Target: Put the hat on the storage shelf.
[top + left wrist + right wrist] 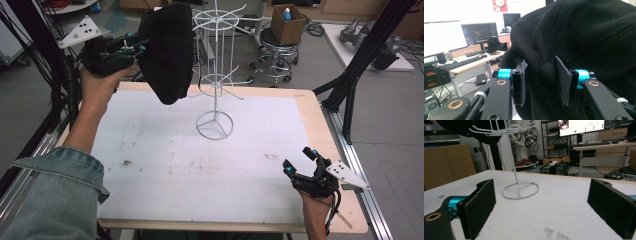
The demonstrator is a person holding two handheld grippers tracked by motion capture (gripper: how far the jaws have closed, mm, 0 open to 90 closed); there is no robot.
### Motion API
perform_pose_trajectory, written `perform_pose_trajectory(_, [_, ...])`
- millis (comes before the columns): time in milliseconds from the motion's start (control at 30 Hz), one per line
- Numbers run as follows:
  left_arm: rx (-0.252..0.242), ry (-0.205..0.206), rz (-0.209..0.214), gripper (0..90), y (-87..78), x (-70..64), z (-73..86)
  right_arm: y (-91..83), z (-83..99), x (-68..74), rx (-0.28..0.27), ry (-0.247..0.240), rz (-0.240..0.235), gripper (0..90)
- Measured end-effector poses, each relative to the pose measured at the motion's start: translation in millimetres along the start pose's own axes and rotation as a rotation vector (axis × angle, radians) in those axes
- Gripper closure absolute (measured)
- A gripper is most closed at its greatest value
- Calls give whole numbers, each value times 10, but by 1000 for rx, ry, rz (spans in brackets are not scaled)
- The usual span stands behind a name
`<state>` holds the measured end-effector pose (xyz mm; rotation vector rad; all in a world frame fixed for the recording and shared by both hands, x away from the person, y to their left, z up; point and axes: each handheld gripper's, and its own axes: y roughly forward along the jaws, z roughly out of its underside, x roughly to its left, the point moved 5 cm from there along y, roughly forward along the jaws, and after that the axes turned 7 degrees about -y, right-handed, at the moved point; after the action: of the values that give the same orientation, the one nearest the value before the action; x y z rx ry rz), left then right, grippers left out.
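Left gripper (pixel 134 50) is up high, well to the left of the white wire stand (pixel 215 80), and it has a black hat (pixel 167 50) in its grip. In the left gripper view the two jaws are partly closed on a fold of the hat's (pixel 579 37) fabric, with a little bunched knob of cloth sitting between the pads (pixel 562 75). The hat hangs in the air just left of the stand's upper hooks, its lower edge dangling over the table (pixel 150 170) and not touching it. The person's left hand (pixel 97 85) wraps the gripper body from below, denim sleeve (pixel 55 190) down at the near edge.

Over to the right gripper (pixel 300 162): it sits low, well away from the stand, toward the table's near right corner. Its jaws stand wide apart with nothing between them. The right gripper view looks straight across the white tabletop at the stand's (pixel 520 187) round base, and the hat's (pixel 461 127) dark underside hangs just left of the stand's hooks.
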<state>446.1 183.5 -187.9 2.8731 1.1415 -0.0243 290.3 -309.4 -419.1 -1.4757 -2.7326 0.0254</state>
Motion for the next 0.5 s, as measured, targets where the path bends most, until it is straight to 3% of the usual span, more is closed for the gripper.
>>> perform_pose_trajectory(167, [5, 0, -5, 570, -19, 20, 5, 0, 0, -1, 0, 0, 1, 73])
perform_pose_trajectory(500, [-33, 4, -14, 555, -158, 37, -31, 7, 2, -6, -1, 2, 1, 73])
